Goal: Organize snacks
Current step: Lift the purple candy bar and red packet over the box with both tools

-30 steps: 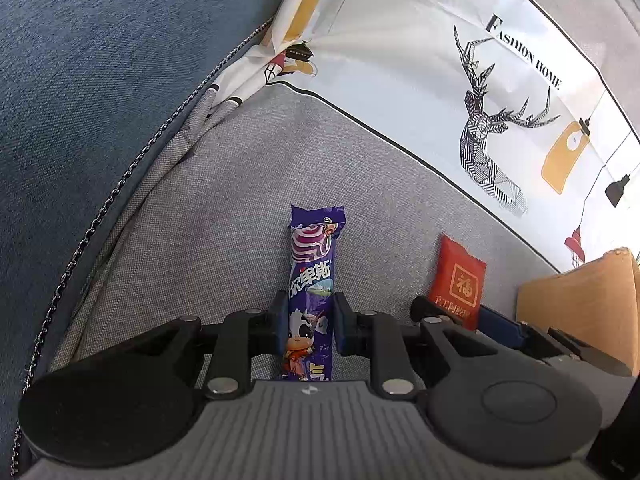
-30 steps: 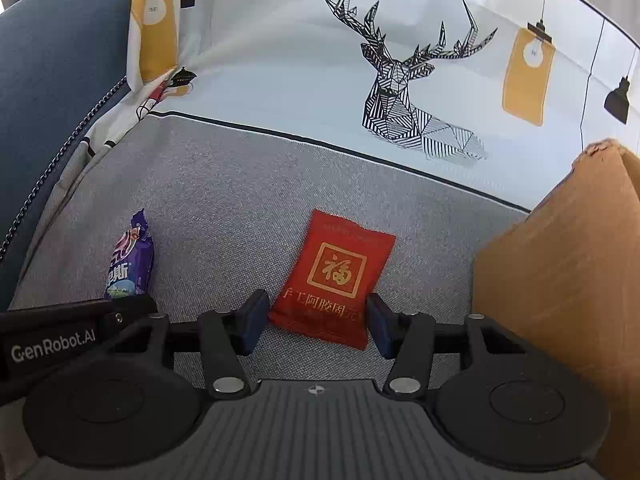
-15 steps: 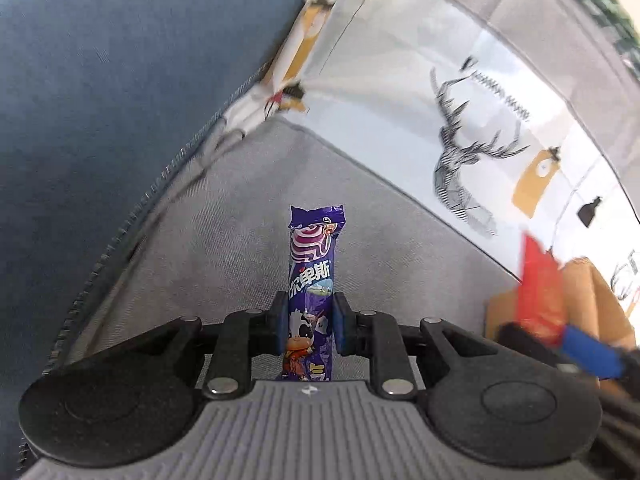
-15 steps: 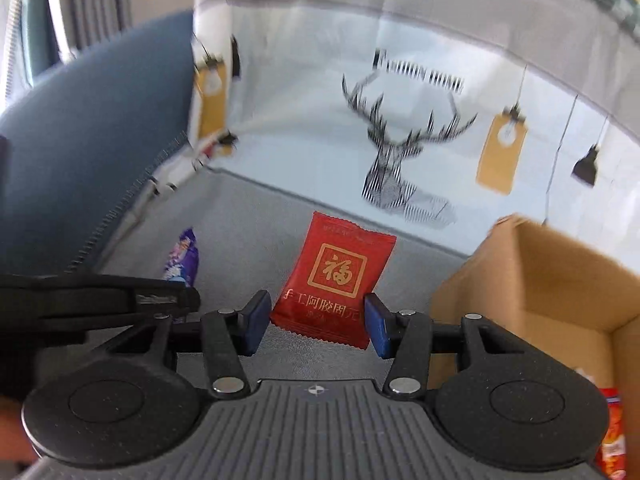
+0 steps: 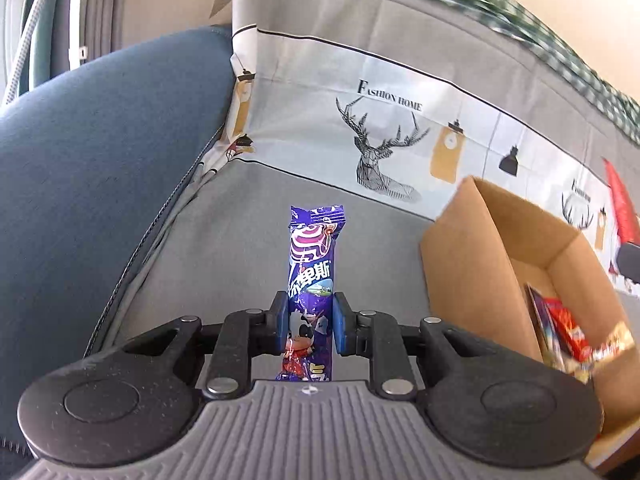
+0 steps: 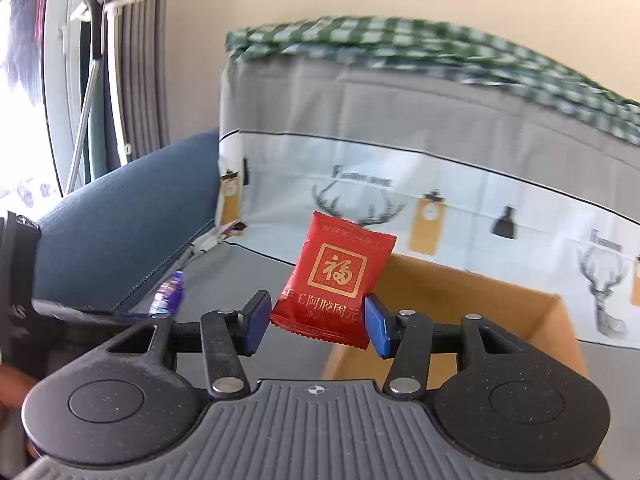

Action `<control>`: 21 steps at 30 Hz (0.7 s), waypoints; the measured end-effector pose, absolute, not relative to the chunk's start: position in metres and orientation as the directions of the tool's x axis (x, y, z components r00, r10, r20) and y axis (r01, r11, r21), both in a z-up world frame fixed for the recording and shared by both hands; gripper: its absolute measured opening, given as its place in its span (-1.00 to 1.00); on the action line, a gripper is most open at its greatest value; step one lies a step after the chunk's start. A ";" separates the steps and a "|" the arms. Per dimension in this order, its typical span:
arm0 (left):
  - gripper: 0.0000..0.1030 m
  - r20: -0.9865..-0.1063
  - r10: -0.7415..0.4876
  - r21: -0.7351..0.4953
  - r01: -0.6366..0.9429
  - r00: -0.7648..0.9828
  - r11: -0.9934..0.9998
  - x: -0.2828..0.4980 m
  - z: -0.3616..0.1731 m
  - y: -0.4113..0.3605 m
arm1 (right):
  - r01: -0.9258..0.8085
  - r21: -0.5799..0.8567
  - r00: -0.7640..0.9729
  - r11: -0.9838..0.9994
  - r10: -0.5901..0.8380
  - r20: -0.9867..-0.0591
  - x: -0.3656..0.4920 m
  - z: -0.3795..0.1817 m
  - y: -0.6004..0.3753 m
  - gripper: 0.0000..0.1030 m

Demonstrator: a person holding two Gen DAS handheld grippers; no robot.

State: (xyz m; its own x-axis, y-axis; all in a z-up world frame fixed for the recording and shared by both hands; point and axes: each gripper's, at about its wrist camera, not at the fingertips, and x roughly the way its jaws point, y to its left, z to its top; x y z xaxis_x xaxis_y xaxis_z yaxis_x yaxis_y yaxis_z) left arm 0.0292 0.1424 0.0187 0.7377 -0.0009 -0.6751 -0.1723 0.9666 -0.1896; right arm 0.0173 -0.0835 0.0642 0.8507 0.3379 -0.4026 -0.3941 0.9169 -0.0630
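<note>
Your left gripper [image 5: 307,328] clamps the purple candy bar [image 5: 312,280]; only its view shows snacks inside the cardboard box [image 5: 480,256]. Your right gripper [image 6: 316,326] clamps the red packet [image 6: 336,280].

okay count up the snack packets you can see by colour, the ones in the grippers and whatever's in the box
Purple: 1, the purple candy stick in the left gripper.
Red: 2, the red packet in the right gripper, and a red wrapper in the cardboard box.
Gold: 1, a blurred gold wrapper in the box.
Total: 4 clearly seen.
</note>
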 end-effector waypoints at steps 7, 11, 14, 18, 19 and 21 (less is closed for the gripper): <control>-0.54 -0.669 0.015 -0.155 -0.159 0.743 0.975 0.009 0.020 0.113 | -0.328 0.059 0.867 0.943 0.326 -0.378 -0.011 0.032 -0.145 0.02; -0.54 -0.662 0.004 -0.156 -0.144 0.750 0.977 0.008 0.022 0.095 | -0.318 0.094 0.874 0.943 0.330 -0.356 -0.019 0.031 -0.164 0.02; -0.54 -0.644 -0.012 -0.166 -0.125 0.765 0.978 0.011 0.026 0.083 | -0.303 0.085 0.885 0.949 0.313 -0.345 -0.022 0.030 -0.177 0.02; -0.54 -0.615 -0.044 -0.200 -0.102 0.787 0.975 0.014 0.034 0.068 | -0.286 0.089 0.895 0.954 0.299 -0.331 -0.023 0.030 -0.191 0.02; -0.54 -0.606 -0.055 -0.211 -0.094 0.793 0.973 0.015 0.037 0.065 | -0.281 0.089 0.897 0.955 0.295 -0.330 -0.023 0.030 -0.194 0.02; -0.54 -0.584 -0.078 -0.227 -0.071 0.808 0.971 0.015 0.045 0.057 | -0.274 0.095 0.900 0.957 0.290 -0.325 -0.022 0.030 -0.199 0.02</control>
State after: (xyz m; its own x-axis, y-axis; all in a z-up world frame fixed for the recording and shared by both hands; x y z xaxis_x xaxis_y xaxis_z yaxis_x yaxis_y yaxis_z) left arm 0.0146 0.0573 0.0448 0.8080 -0.0776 -0.5841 -0.0709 0.9713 -0.2271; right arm -0.0224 -0.1990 0.0304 0.9002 0.2901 -0.3249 -0.2741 0.9570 0.0949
